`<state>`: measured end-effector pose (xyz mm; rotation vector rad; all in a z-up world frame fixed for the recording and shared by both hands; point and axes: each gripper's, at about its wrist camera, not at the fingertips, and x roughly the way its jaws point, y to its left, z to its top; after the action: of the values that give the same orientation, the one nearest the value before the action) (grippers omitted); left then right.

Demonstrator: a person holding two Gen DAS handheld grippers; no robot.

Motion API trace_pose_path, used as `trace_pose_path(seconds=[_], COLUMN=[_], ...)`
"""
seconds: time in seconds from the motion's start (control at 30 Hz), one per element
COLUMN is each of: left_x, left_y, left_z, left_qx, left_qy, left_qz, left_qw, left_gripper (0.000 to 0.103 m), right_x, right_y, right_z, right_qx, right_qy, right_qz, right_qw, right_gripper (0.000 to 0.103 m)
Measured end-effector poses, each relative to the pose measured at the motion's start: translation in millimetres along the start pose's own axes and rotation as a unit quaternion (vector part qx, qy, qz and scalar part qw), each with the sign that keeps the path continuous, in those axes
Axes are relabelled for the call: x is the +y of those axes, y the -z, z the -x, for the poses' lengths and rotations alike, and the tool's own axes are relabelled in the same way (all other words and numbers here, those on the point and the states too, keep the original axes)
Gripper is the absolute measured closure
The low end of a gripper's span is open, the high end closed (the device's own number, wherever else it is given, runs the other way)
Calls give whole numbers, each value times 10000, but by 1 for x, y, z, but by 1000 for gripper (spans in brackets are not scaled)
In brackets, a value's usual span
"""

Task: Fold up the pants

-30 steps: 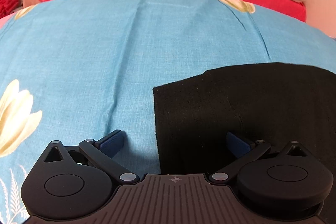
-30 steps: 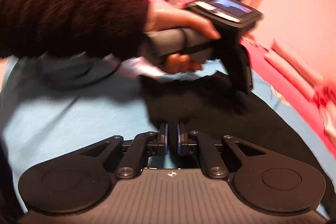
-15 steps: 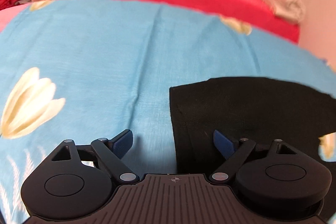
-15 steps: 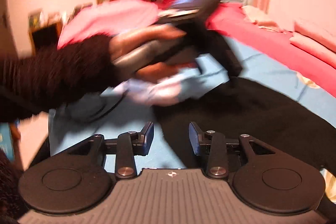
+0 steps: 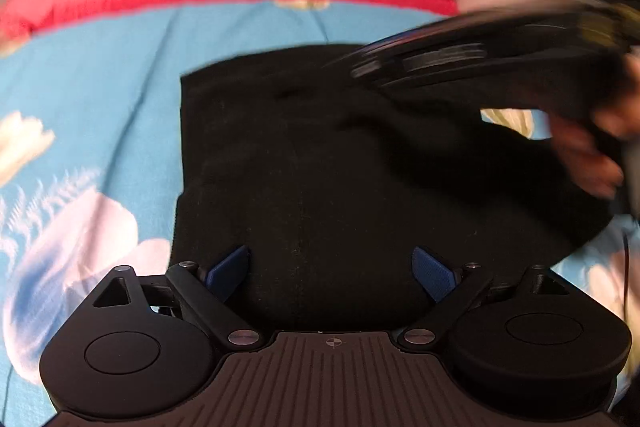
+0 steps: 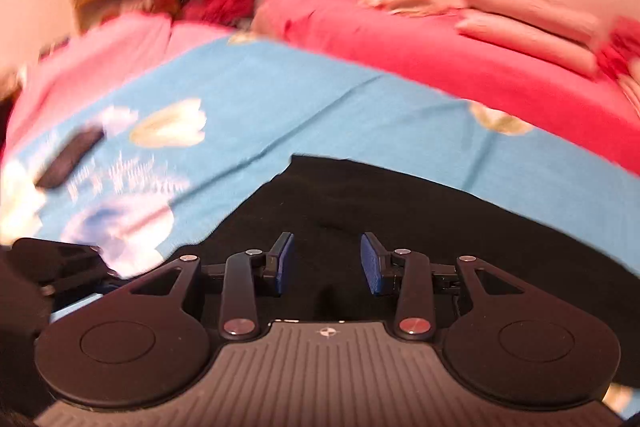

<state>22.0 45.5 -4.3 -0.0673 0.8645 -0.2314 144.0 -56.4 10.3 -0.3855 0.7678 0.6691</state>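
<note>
Two grippers hang over black pants [image 5: 320, 163] that lie flat on a blue flowered sheet [image 5: 120, 75]. From the left wrist camera, the left gripper [image 5: 332, 267] has its blue pads spread wide, one at 8 o'clock and one at 4 o'clock of the dark cloth, with nothing pinched between them; the fabric lies below the gap. At 2 o'clock in that view, the right gripper [image 5: 360, 65] shows as a blurred black shape above the pants, carried by a hand [image 5: 588, 155] at 3 o'clock.

From the right wrist camera, the right gripper [image 6: 326, 263] stands partly spread, its blue pads apart and clear of the cloth beneath, so it clasps nothing. The pants [image 6: 400, 211] fill the lower middle and run off toward 4 o'clock, their straight edge toward 10 o'clock. A small dark object [image 6: 70, 157], too blurred to identify, rests on the sheet at 9 o'clock. Red bedding [image 6: 400, 39] with folded pink cloths [image 6: 528, 23] lies behind at 1 o'clock.
</note>
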Motion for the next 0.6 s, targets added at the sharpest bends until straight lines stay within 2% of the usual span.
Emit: trace_pose_path(seconds=[0.13, 0.2, 0.33, 0.43, 0.5, 0.57, 0.6], left_x=[6, 9, 5, 4, 3, 2, 2], left_y=[7, 8, 9, 12, 12, 13, 14], left_z=[5, 7, 5, 6, 8, 10, 10], left_qx=[-155, -182, -175, -211, -252, -286, -297], left_qy=[85, 140, 73, 78, 95, 102, 98], left_qz=[92, 134, 83, 69, 49, 30, 20], left_qw=[9998, 9996, 9998, 9997, 9996, 9995, 9995], left_gripper=[0, 0, 0, 0, 0, 0, 0], right_x=[17, 24, 32, 33, 22, 9, 4], right_y=[-3, -10, -36, -39, -36, -32, -30], right_z=[-73, -92, -121, -111, -90, -69, -62], right_qx=[698, 453, 501, 569, 436, 390, 444], right_qy=[-268, -308, -279, -247, -287, -199, -160], right_qz=[375, 407, 72, 209, 56, -107, -130], right_qw=[9965, 9977, 9983, 9979, 9986, 9990, 9988], right_gripper=[62, 60, 55, 57, 57, 47, 46])
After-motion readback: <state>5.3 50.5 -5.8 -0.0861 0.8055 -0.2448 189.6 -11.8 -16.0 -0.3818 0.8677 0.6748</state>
